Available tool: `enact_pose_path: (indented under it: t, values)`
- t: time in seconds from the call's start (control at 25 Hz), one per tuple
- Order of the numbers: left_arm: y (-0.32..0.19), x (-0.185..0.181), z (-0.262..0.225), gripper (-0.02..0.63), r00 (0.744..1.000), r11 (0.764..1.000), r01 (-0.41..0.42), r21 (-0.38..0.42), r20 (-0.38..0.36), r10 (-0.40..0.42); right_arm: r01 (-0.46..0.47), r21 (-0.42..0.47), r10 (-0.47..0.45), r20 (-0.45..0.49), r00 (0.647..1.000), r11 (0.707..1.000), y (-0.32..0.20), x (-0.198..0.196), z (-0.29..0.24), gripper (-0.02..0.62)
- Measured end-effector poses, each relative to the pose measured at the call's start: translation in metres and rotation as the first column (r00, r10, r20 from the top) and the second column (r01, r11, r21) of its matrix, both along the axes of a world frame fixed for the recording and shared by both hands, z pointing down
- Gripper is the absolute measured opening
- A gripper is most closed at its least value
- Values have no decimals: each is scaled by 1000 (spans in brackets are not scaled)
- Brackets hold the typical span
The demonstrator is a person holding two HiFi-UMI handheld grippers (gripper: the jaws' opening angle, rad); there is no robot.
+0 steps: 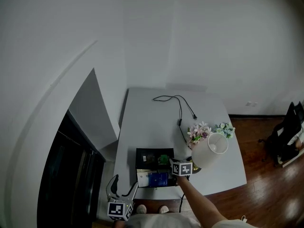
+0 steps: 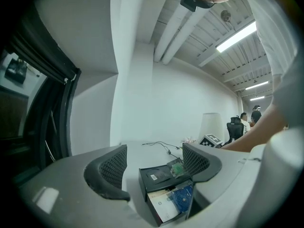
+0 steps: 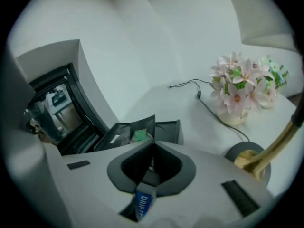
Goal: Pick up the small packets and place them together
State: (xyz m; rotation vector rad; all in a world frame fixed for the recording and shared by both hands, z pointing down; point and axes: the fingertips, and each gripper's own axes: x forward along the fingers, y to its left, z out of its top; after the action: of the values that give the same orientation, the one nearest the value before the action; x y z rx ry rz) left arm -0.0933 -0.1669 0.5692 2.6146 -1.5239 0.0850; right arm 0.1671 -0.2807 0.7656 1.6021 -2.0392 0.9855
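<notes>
the left gripper hung open and empty just off the table's near edge. the black box held a green packet. at its right edge, the right gripper was clamped shut on a blue packet.

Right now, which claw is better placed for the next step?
Right. The right claw is shut on a blue packet at the edge of the box, ready to place it. The left claw is open and empty, near the front edge of the table.
</notes>
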Motion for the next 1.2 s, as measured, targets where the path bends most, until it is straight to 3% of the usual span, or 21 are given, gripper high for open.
enact_pose_path:
  t: [0.12, 0.2, 0.28, 0.4, 0.48, 0.56, 0.68, 0.76, 0.8, 0.92, 1.2]
  values:
    - [1, -3, 2, 357, 1000, 1000, 3, -6, -3, -3, -19, -12, 17, -143, 990, 1000, -6, 11, 7, 44]
    - [3, -3, 4, 357, 1000, 1000, -1, -11, 0, 1, 3, 47, 4, -164, 987, 999, -9, 5, -1, 80]
    - [4, -1, 5, 357, 1000, 1000, -5, -12, 1, 5, 51, 117, -34, -136, 990, 992, -5, -10, -15, 411]
    - [4, 3, 1, 356, 1000, 1000, -14, -4, -2, 14, 119, 281, -109, -52, 993, 952, 19, -41, -62, 414]
    - [1, 7, -1, 354, 1000, 1000, -24, 7, -11, 25, 120, 428, -136, 7, 991, 896, 40, -55, -109, 414]
    - [-2, 11, -7, 351, 999, 999, -37, 24, -19, 37, 117, 562, -162, 32, 986, 819, 64, -65, -156, 414]
    - [-5, 17, -16, 348, 998, 997, -50, 52, -36, 51, 165, 686, -190, -39, 981, 709, 94, -69, -205, 409]
    - [-7, 22, -22, 347, 997, 996, -58, 75, -38, 61, 198, 722, -174, -109, 979, 663, 107, -66, -219, 379]
    - [-7, 25, -24, 347, 997, 995, -62, 85, -37, 65, 206, 727, -151, -141, 978, 655, 110, -62, -222, 379]
    - [-8, 33, -28, 347, 996, 992, -74, 102, -37, 78, 188, 718, -85, -178, 980, 670, 114, -49, -222, 372]
    - [-4, 45, -28, 347, 994, 990, -93, 108, -43, 99, 181, 709, -46, -205, 978, 681, 121, -38, -221, 371]
